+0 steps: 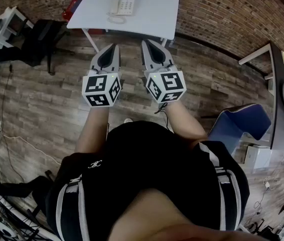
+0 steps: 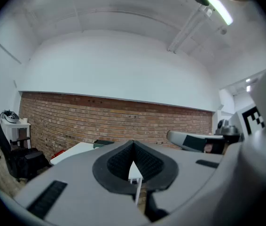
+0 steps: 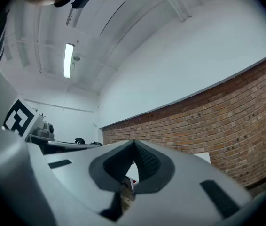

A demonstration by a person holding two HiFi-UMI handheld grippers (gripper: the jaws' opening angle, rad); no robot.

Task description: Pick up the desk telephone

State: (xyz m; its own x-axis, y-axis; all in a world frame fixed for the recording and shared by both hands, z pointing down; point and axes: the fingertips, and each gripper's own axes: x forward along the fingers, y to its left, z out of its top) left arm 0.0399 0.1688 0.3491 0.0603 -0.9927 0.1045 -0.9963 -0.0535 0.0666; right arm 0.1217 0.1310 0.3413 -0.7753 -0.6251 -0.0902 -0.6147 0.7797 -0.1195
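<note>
Ahead of the matt grey plastic left claw (image 1: 115,46) and right claw (image 1: 145,43), a smooth white table (image 1: 154,11) bears a pale plastic telephone (image 1: 125,4); rough brick wall (image 1: 222,9), weathered wood-plank floor (image 1: 41,104).

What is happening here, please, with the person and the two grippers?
A person stands holding the left gripper and the right gripper out in front, both shut and empty. The desk telephone lies untouched on the white table ahead, near the brick wall. Picking it up has not begun.
</note>
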